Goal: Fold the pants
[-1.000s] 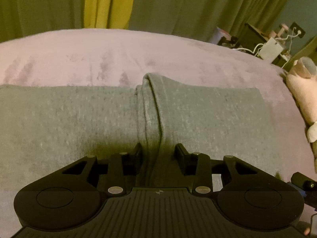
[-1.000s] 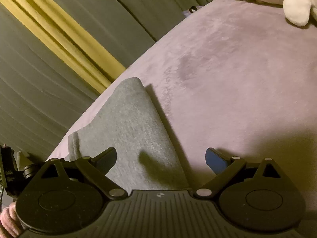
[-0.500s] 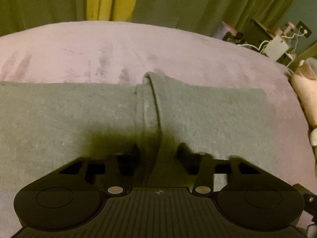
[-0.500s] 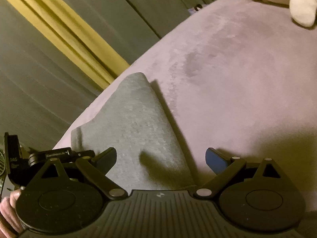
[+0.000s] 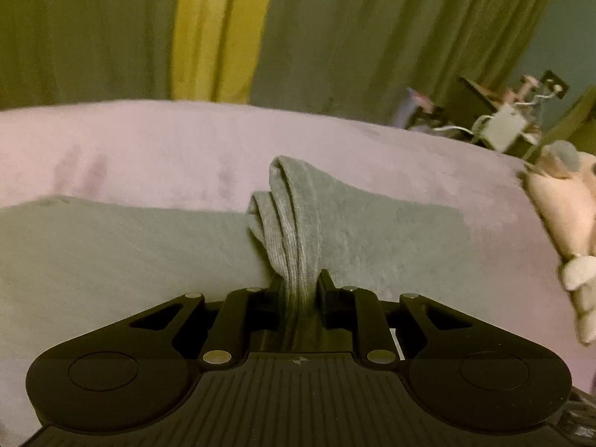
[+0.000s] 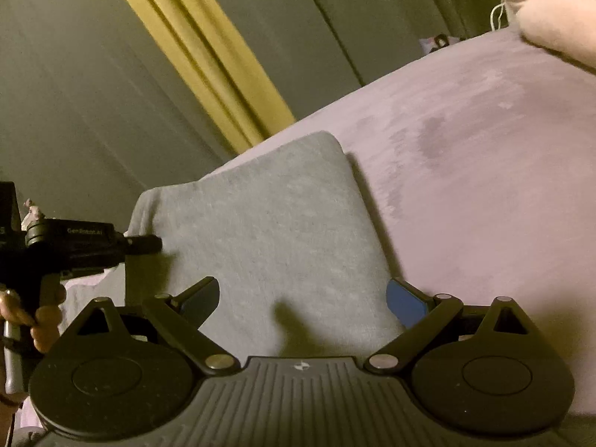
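Note:
Grey pants (image 5: 130,246) lie flat on a pink bed cover (image 5: 149,141). My left gripper (image 5: 300,287) is shut on the pants' ribbed edge (image 5: 294,219), which stands up in a bunched ridge between the fingers. In the right wrist view the folded end of the pants (image 6: 275,231) lies under my right gripper (image 6: 301,298), which is open and empty just above the fabric. The left gripper's body (image 6: 74,246) and the hand holding it show at the left edge.
Green and yellow curtains (image 5: 223,33) hang behind the bed. A pink plush toy (image 5: 562,216) lies at the bed's right side and shows in the right wrist view (image 6: 555,26). A cluttered stand with white cables (image 5: 503,126) sits at the back right.
My left gripper has closed on the pants' ribbed edge and lifted it into a raised ridge. My right gripper has moved over the folded end, staying open.

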